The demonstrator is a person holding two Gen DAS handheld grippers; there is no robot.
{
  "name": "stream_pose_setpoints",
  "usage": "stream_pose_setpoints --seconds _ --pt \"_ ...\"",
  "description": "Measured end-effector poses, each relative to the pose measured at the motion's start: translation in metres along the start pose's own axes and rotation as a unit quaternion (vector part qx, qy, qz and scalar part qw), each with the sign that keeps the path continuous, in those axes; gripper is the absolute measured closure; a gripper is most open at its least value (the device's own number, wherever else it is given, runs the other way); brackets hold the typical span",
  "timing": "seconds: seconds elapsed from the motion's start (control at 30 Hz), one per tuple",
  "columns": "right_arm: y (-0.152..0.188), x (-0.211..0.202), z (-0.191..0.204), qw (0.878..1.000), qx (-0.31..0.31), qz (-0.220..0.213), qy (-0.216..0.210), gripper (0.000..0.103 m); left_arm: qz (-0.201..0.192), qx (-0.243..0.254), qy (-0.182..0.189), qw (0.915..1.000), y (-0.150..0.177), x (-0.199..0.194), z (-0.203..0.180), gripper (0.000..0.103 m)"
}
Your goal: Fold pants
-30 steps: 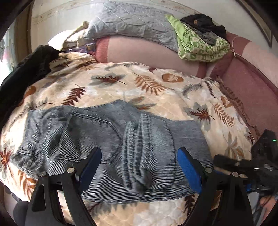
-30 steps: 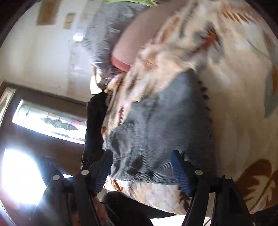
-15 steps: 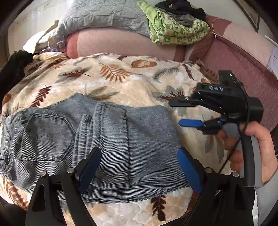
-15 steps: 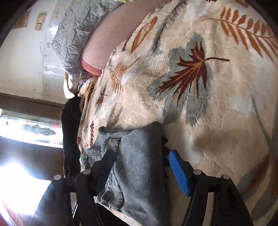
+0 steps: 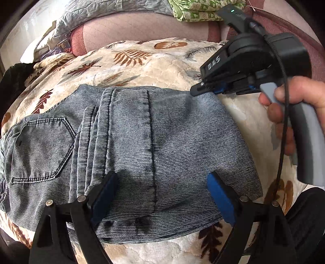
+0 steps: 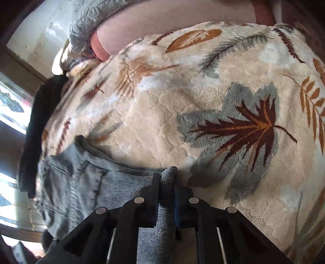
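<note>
Grey-blue denim pants (image 5: 142,132) lie folded across a leaf-patterned blanket (image 5: 162,61), back pocket at the left. My left gripper (image 5: 160,182) hangs open just above the near edge of the pants, with denim below the gap and nothing pinched. A hand (image 5: 284,113) holds my right gripper (image 5: 195,92) at the far right corner of the pants. In the right wrist view the jaws of that gripper (image 6: 167,178) are closing tight, a fold of the pants (image 6: 91,182) pinched between the pads. The blanket (image 6: 203,91) spreads beyond.
A pink cushion (image 5: 132,28) runs along the back, with a grey quilt (image 5: 121,8) and a green patterned cloth (image 5: 195,10) on top. Dark clothing (image 5: 10,81) lies at the blanket's left edge. A bright window (image 6: 10,105) is at the left.
My left gripper has come lower and closer over the pants, still open. My right gripper swung to the far right corner and closed on the denim there.
</note>
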State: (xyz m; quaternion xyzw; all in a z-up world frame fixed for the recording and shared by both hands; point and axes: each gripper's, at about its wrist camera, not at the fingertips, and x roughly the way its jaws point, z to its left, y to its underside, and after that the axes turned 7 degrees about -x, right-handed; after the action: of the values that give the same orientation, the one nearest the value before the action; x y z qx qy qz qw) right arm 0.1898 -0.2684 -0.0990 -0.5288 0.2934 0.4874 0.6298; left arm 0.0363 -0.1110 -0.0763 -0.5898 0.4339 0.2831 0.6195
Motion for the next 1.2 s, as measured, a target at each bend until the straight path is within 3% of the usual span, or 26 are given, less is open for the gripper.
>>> stream_pose_setpoints --seconds 0.13,0.17,0.23,0.33,0.43,0.53,0.57,0.63,0.77,0.87,0.9,0.97,1.1,1.2 --pt "0.009 -0.016 -0.022 0.996 0.064 -0.031 -0.057 0.075 0.003 -0.017 0.027 0.9995 -0.007 -0.006 0.008 0.014" --pt "0.014 -0.027 -0.027 0.994 0.078 -0.044 -0.061 0.068 -0.005 -0.028 0.037 0.9989 -0.010 -0.013 0.012 0.014" --pt "0.027 -0.053 -0.027 0.992 0.080 -0.070 -0.071 0.067 -0.039 -0.038 0.042 0.9976 -0.016 -0.027 0.022 0.014" --pt "0.056 -0.077 -0.018 0.980 0.097 -0.082 -0.153 0.067 -0.067 -0.037 0.009 0.9970 -0.020 -0.036 0.036 0.014" --pt "0.078 -0.068 -0.004 0.965 0.123 -0.064 -0.221 0.067 -0.044 -0.055 -0.016 0.9974 -0.023 -0.020 0.052 0.014" --pt "0.099 -0.023 -0.009 0.970 0.150 0.003 -0.189 0.069 0.017 -0.047 -0.027 0.9984 -0.017 0.015 0.057 0.012" --pt "0.103 -0.020 -0.015 0.965 0.168 -0.005 -0.200 0.073 0.004 -0.048 -0.025 0.9985 -0.016 0.013 0.059 0.012" --pt "0.100 -0.032 -0.014 0.959 0.183 -0.009 -0.214 0.071 -0.001 -0.051 -0.018 0.9985 -0.017 0.002 0.059 0.012" --pt "0.073 -0.056 -0.005 0.963 0.155 -0.051 -0.214 0.053 -0.043 -0.055 -0.007 0.9975 -0.023 -0.013 0.055 0.012" --pt "0.052 -0.034 -0.011 0.962 0.155 -0.051 -0.217 0.041 -0.004 -0.044 -0.002 0.9990 -0.025 0.009 0.049 0.012" --pt "0.047 -0.018 -0.016 0.966 0.159 -0.038 -0.201 0.041 0.010 -0.031 -0.015 0.9994 -0.023 0.019 0.045 0.011" --pt "0.044 0.000 -0.027 0.961 0.186 -0.024 -0.204 0.044 -0.012 -0.001 -0.036 0.9993 -0.018 0.016 0.037 0.010" --pt "0.052 -0.033 -0.022 0.958 0.174 -0.053 -0.223 0.043 -0.011 -0.036 -0.008 0.9993 -0.019 0.010 0.050 0.010" --pt "0.082 -0.045 -0.019 0.952 0.184 -0.044 -0.242 0.043 -0.009 -0.036 -0.010 0.9993 -0.018 0.014 0.055 0.010"
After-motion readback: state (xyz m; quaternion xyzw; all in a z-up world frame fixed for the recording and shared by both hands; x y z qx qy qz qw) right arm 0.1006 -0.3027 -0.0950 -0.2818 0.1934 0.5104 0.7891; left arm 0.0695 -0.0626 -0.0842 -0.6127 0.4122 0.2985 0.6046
